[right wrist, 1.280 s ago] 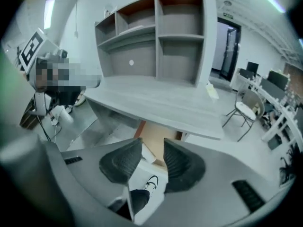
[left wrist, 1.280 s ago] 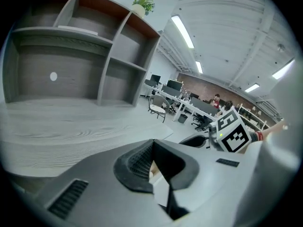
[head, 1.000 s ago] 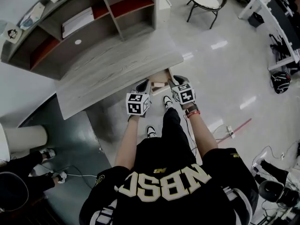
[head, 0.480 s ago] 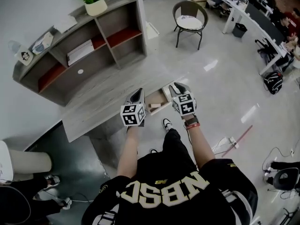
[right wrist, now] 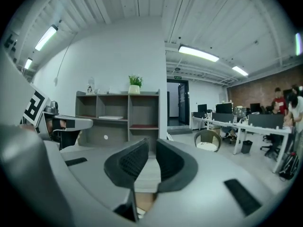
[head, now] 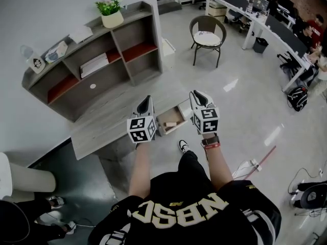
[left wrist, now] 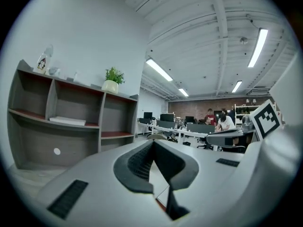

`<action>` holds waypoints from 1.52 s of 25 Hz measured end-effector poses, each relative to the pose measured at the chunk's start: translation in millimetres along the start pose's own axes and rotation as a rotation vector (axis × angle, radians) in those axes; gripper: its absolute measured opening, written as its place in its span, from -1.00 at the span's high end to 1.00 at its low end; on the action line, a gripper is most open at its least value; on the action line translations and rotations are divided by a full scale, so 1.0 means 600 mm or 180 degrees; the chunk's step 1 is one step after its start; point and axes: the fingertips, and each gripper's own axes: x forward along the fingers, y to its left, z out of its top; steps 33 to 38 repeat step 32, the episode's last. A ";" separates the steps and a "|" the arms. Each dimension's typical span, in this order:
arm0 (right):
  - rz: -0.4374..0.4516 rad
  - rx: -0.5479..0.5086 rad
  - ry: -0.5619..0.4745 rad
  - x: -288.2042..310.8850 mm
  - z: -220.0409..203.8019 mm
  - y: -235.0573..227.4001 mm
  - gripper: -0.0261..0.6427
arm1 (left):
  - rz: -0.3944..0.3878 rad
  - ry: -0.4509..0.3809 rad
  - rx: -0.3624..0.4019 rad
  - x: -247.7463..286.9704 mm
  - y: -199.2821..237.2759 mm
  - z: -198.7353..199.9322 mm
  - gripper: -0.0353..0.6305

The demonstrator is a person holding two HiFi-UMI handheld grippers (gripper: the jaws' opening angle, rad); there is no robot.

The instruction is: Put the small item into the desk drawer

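The desk drawer (head: 176, 115) stands pulled out from the grey desk (head: 115, 117), and a small wooden block (head: 170, 124) lies inside it. Both grippers are held high above the desk, pointing about level, one on each side of the drawer. My left gripper (head: 147, 100) (left wrist: 152, 143) is shut, its fingertips meeting with nothing between them. My right gripper (head: 197, 95) (right wrist: 152, 144) has just been closing; a narrow gap is left between its pads, and nothing is in it.
A grey shelf unit (head: 102, 60) with a potted plant (head: 111, 11) stands behind the desk. A round chair (head: 207, 37) sits on the shiny floor beyond. Office desks with people are at the far right (head: 286, 29). Cables and a power strip (head: 250, 162) lie on the floor.
Both grippers have risen away from the open drawer, and the head view has lifted with them. The block stays in the drawer.
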 end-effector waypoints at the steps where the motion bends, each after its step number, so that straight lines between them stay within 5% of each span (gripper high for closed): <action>1: -0.0004 -0.0002 -0.0042 -0.004 0.008 0.005 0.75 | 0.0017 -0.0039 0.0011 -0.006 0.003 0.009 0.85; 11: -0.0108 -0.0044 -0.0274 -0.024 0.051 0.028 0.90 | 0.0095 -0.0345 0.0001 -0.047 0.020 0.061 0.85; 25: 0.0012 -0.0037 -0.0341 0.010 0.055 0.049 0.90 | 0.0207 -0.0368 0.0083 -0.035 0.047 0.050 0.85; 32: 0.0327 -0.0073 -0.0122 0.083 0.010 0.064 0.89 | 0.0029 0.0060 -0.0159 0.038 0.072 -0.023 0.85; 38: 0.0327 -0.0073 -0.0122 0.083 0.010 0.064 0.89 | 0.0029 0.0060 -0.0159 0.038 0.072 -0.023 0.85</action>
